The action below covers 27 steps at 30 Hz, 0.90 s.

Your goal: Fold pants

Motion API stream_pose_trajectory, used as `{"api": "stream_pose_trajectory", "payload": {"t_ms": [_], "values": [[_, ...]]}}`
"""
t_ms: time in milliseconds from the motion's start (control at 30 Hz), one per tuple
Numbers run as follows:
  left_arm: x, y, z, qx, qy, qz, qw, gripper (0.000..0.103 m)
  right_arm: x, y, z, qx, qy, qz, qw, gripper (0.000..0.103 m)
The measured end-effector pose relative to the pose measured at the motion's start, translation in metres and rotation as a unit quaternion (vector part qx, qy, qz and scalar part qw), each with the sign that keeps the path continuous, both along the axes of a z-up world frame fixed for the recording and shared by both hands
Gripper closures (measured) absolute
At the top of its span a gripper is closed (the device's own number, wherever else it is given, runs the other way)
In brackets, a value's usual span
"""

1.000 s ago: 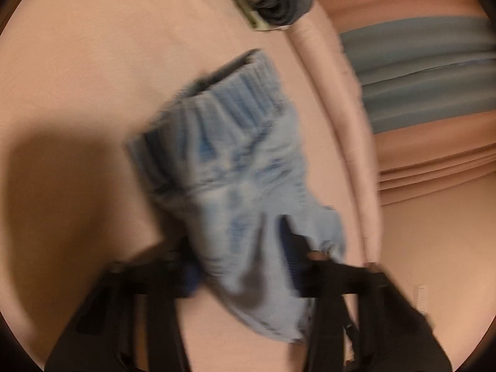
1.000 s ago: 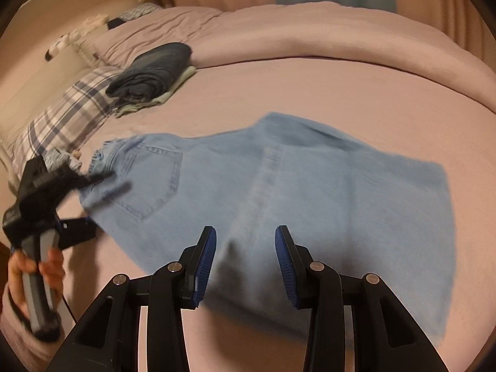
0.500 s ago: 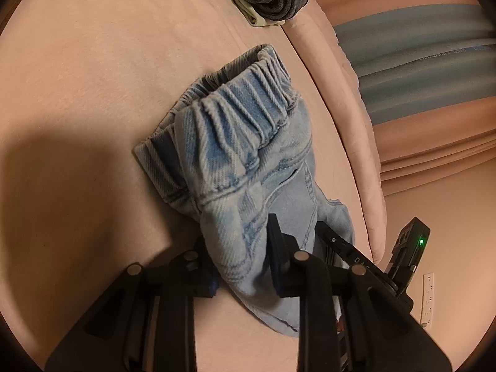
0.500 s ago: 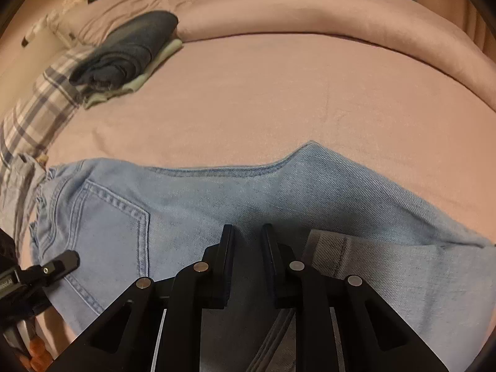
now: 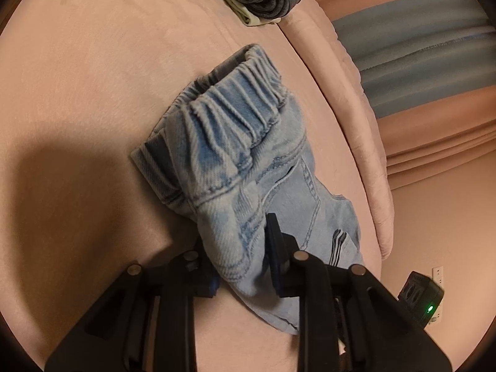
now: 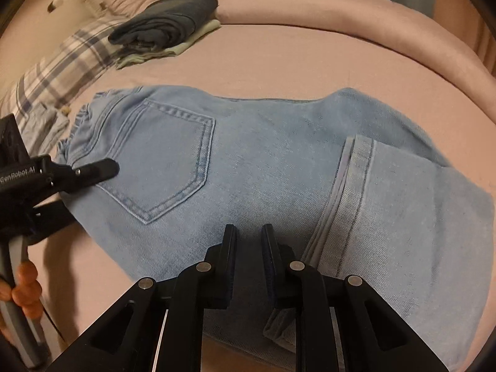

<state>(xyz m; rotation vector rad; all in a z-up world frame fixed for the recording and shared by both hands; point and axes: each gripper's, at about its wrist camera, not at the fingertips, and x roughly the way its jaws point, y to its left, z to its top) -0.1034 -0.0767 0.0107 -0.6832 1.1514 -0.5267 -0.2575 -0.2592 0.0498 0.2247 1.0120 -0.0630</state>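
Observation:
Light blue jeans [image 6: 254, 167] lie on the pink bed, back pocket up, with the leg hems folded over onto the right side. My left gripper [image 5: 240, 245] is shut on the jeans' waistband corner [image 5: 229, 241]; the elastic waistband [image 5: 235, 105] bunches beyond it. It also shows at the left of the right wrist view [image 6: 93, 170]. My right gripper [image 6: 249, 248] is shut on the near edge of the jeans at the middle; the pinched cloth is hidden between the pads.
A stack of folded dark and pale clothes [image 6: 167, 24] sits at the back left of the bed. A plaid pillow [image 6: 62, 62] lies beside it. A rolled pink duvet [image 6: 341, 9] runs along the far edge. A wall and curtain [image 5: 427, 55] are beyond the bed.
The right gripper came down and closed on the jeans' near edge. The left gripper closed on the waistband corner. The jeans settled flatter on the bed.

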Motion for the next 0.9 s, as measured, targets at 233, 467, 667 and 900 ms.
{"api": "stream_pose_trajectory", "payload": {"t_ms": [233,467,667,900], "values": [[-0.013,-0.013,0.034,0.026,-0.062,-0.024,0.9975,0.083,-0.039,-0.035,0.013,0.09,-0.045,-0.05,0.994,0.083],[-0.043,-0.051,0.082,0.073,-0.171,-0.079,0.9793,0.082,-0.067,-0.075,0.009,0.179,-0.079,-0.098,0.976,0.083],[-0.064,-0.088,0.102,0.103,-0.233,-0.127,0.9586,0.08,-0.089,-0.1,0.008,0.241,-0.116,-0.138,0.954,0.072],[-0.086,-0.137,0.106,0.119,-0.27,-0.192,0.9361,0.08,-0.104,-0.122,-0.007,0.371,-0.175,-0.178,0.894,0.046]]}}
